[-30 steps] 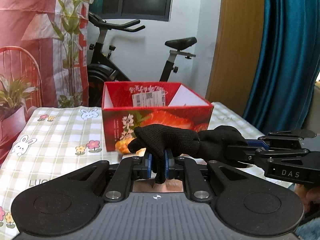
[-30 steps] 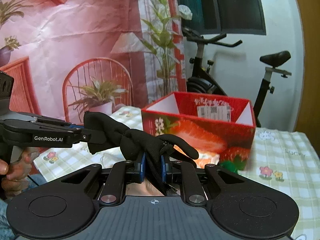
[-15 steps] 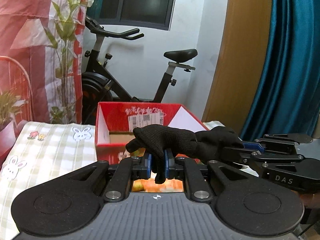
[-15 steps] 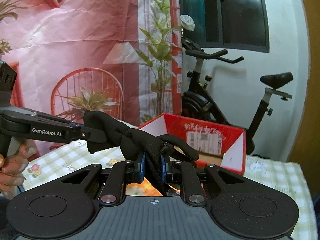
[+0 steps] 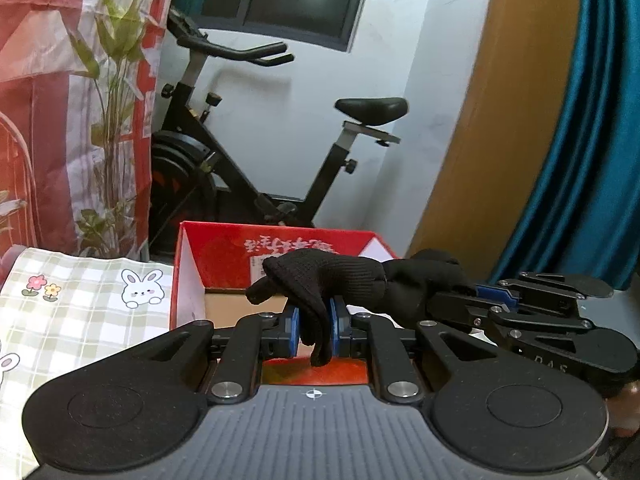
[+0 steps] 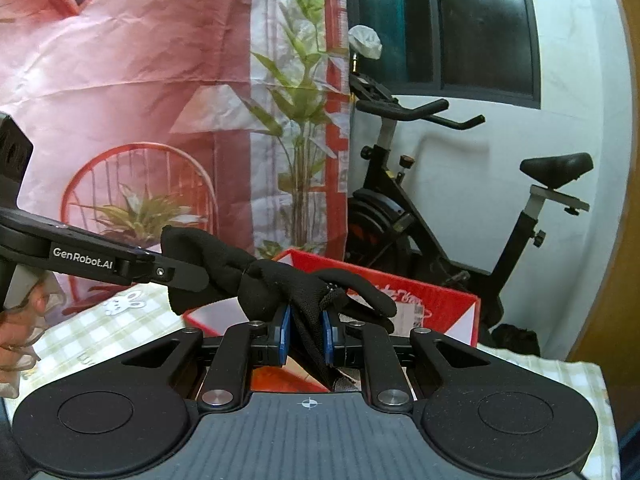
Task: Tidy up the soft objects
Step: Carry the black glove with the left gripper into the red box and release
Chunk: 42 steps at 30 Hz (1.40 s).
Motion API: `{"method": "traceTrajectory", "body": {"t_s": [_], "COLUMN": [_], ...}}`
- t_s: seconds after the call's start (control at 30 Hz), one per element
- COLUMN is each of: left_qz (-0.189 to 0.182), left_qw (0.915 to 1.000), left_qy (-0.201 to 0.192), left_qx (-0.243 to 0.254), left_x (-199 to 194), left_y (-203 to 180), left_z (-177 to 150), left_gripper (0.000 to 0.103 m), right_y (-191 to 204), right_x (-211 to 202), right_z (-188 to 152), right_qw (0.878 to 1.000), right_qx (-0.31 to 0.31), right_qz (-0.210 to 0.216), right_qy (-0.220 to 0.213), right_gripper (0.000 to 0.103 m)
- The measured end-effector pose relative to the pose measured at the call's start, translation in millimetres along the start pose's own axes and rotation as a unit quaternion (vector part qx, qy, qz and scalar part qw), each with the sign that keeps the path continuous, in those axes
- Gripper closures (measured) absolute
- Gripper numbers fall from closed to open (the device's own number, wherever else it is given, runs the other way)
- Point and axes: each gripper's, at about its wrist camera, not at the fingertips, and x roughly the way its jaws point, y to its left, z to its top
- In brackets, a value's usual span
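Note:
A black knit glove hangs stretched between both grippers, above the near edge of an open red strawberry-print box. My left gripper is shut on the glove's finger end, one finger drooping between the blue pads. The right gripper comes in from the right, clamped on the cuff end. In the right wrist view the glove is pinched in my right gripper, and the left gripper holds the other end at the left. The red box lies just beyond, its cardboard floor partly visible.
The box stands on a checked tablecloth with rabbits. Behind the table is an exercise bike, a pink printed backdrop to the left and a teal curtain to the right. A person's hand grips the left handle.
Both grippers have carried the glove forward and slightly up. The red box has come much closer and lower in view, its inside now showing beneath the glove. Both grips are unchanged.

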Motion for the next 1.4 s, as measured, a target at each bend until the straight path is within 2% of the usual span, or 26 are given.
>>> {"method": "traceTrajectory", "body": {"t_s": [0.4, 0.77, 0.83, 0.9, 0.93, 1.0, 1.13, 1.4], "left_qz": [0.013, 0.025, 0.026, 0.028, 0.032, 0.042, 0.045, 0.057], "left_qw": [0.9987, 0.9964, 0.9963, 0.9960, 0.9959, 0.9953, 0.9955, 0.9939], "left_qy": [0.045, 0.080, 0.081, 0.084, 0.085, 0.087, 0.083, 0.093], "left_qx": [-0.022, -0.012, -0.013, -0.008, -0.003, 0.006, 0.003, 0.011], "left_x": [57.6, 82.4, 84.6, 85.4, 85.4, 84.1, 73.7, 52.3], "left_y": [19.5, 28.0, 29.7, 29.5, 29.2, 28.8, 33.5, 31.2], "left_z": [14.1, 6.1, 5.0, 3.0, 1.6, 1.0, 1.8, -3.8], "left_gripper": [0.088, 0.083, 0.077, 0.060, 0.054, 0.032, 0.026, 0.026], "right_y": [-35.8, -51.7, -52.0, -51.0, -50.7, -48.2, -45.3, -29.9], "right_x": [71.9, 103.5, 105.4, 106.9, 106.9, 105.8, 97.3, 67.9], "right_z": [-10.0, -32.6, -36.9, -40.5, -41.9, -43.6, -45.0, -44.7], "right_qw": [0.999, 0.995, 0.994, 0.993, 0.993, 0.993, 0.994, 0.996], "right_qx": [0.028, 0.061, 0.064, 0.062, 0.059, 0.047, 0.038, 0.046], "right_qz": [-0.016, -0.019, -0.021, -0.023, -0.025, -0.038, -0.046, -0.028], "right_qy": [0.040, 0.080, 0.087, 0.094, 0.096, 0.097, 0.094, 0.070], "right_gripper": [0.087, 0.085, 0.082, 0.081, 0.080, 0.075, 0.066, 0.062]}}
